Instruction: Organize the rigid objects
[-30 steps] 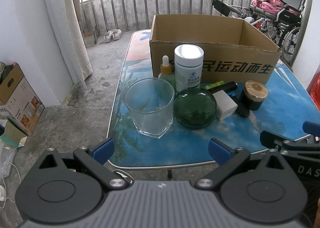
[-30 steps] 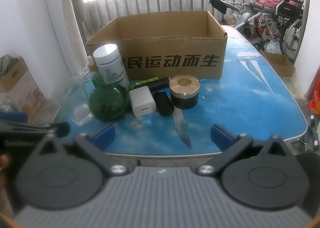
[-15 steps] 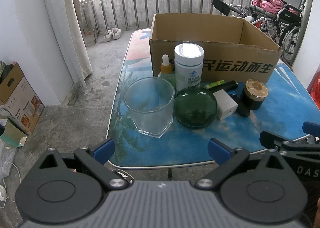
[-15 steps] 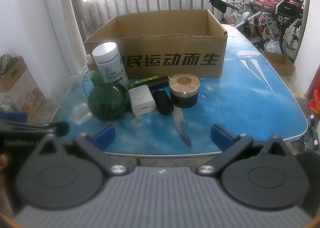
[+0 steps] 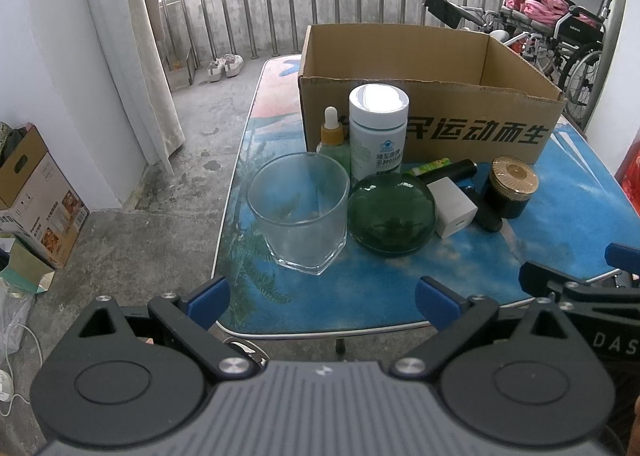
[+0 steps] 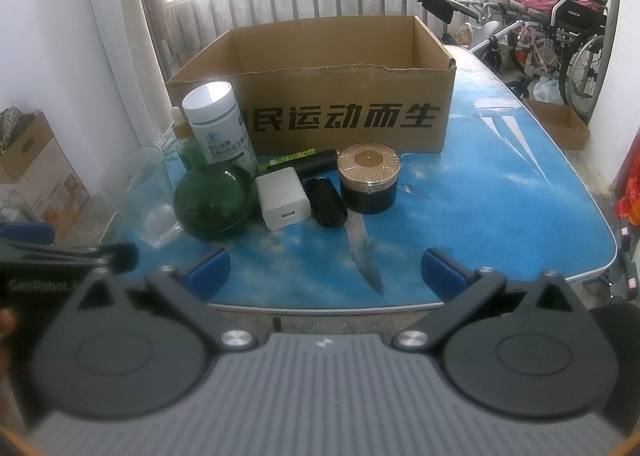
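Nothing is packed yet: glass [image 5: 298,212], green dome [image 5: 391,214], bottle [image 5: 378,128], charger [image 5: 452,206] and jar [image 5: 512,186] crowd the tabletop [image 5: 568,224] before the seemingly empty box [image 5: 432,96]; left gripper [image 5: 320,302] and right gripper [image 6: 324,270] hover released, holding nothing

The cardboard box [image 6: 316,108] was matt brown corrugated paper with a torn, rough top edge, and it stood on a table [image 6: 500,208] whose printed blue top was smooth and glossy enough to throw back window glare, edged with a pale metal-looking rim. The tumbler [image 5: 298,208] was clear, thick glass, the green dome [image 5: 391,214] glossy dark glass with bright highlights, and the white bottle [image 5: 378,128] smooth plastic with a shiny lid. The charger [image 6: 283,203] was smooth white plastic, the jar [image 6: 369,182] had a ribbed gold metallic lid over glossy dark walls, and both grippers' fingers [image 5: 206,298] wore matt blue pads on matt black plastic arms.
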### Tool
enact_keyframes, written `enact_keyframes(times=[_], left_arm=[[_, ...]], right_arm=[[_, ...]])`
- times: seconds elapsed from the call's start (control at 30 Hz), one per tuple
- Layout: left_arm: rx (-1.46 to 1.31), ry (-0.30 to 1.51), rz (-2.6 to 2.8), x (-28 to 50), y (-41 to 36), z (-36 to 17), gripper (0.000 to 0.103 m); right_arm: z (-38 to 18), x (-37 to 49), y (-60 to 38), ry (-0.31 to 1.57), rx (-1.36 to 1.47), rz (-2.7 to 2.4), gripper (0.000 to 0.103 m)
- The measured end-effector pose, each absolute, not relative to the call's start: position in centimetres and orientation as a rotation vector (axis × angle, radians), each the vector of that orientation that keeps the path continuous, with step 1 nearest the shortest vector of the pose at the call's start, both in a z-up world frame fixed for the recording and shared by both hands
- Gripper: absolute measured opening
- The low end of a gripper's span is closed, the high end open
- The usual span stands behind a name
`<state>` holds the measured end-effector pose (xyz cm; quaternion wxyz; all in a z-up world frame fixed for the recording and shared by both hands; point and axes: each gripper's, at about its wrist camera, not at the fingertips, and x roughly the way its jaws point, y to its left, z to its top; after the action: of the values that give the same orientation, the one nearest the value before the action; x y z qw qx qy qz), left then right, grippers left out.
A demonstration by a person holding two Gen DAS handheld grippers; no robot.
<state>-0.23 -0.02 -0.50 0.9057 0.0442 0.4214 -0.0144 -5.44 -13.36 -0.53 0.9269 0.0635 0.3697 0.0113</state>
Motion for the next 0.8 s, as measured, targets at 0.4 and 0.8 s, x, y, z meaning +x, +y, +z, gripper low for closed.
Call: enact_keyframes(times=[0.4,0.8], left_arm=[[0.095,0.876,-0.027,-0.2,0.4,-1.0,0.099],[0.086,0.875,-0.044,0.7,0.4,-0.7,0.1]], right_arm=[[-0.7,-5.0,-13.4,0.765,0.133,0.024,0.102],[-0.9,-4.1,-13.5,0.782,0.122,0.021,0.102]])
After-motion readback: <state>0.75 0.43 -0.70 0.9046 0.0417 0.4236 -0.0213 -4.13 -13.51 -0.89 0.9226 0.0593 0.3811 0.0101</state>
